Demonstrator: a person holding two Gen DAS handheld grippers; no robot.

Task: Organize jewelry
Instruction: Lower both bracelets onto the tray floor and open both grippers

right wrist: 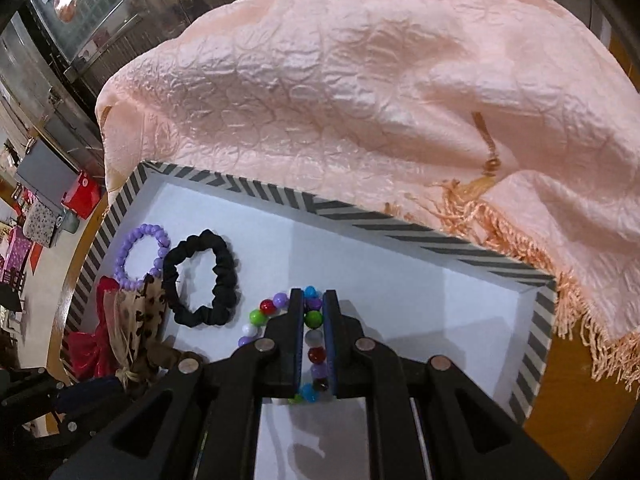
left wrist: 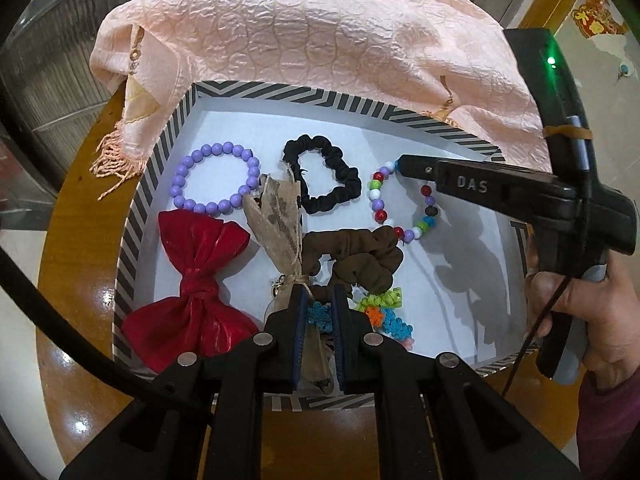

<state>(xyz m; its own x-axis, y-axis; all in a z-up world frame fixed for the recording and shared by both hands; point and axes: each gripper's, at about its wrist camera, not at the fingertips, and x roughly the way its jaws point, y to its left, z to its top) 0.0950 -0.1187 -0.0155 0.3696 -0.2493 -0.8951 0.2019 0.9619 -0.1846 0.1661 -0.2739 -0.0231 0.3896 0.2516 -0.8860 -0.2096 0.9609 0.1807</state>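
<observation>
1. The right gripper [right wrist: 313,320] has its fingers clamped on a multicolored bead bracelet [right wrist: 312,322], which lies on the white floor of a striped-rimmed box [right wrist: 400,236].
2. The left gripper [left wrist: 319,312] has its fingers narrowly apart around a tan spotted bow [left wrist: 280,224] at the box's near edge.
3. A pink scarf [left wrist: 320,40] drapes over the box's far rim.

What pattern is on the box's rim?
Grey-and-white diagonal chevron stripes on the box rim, clearest in the right wrist view.
</observation>
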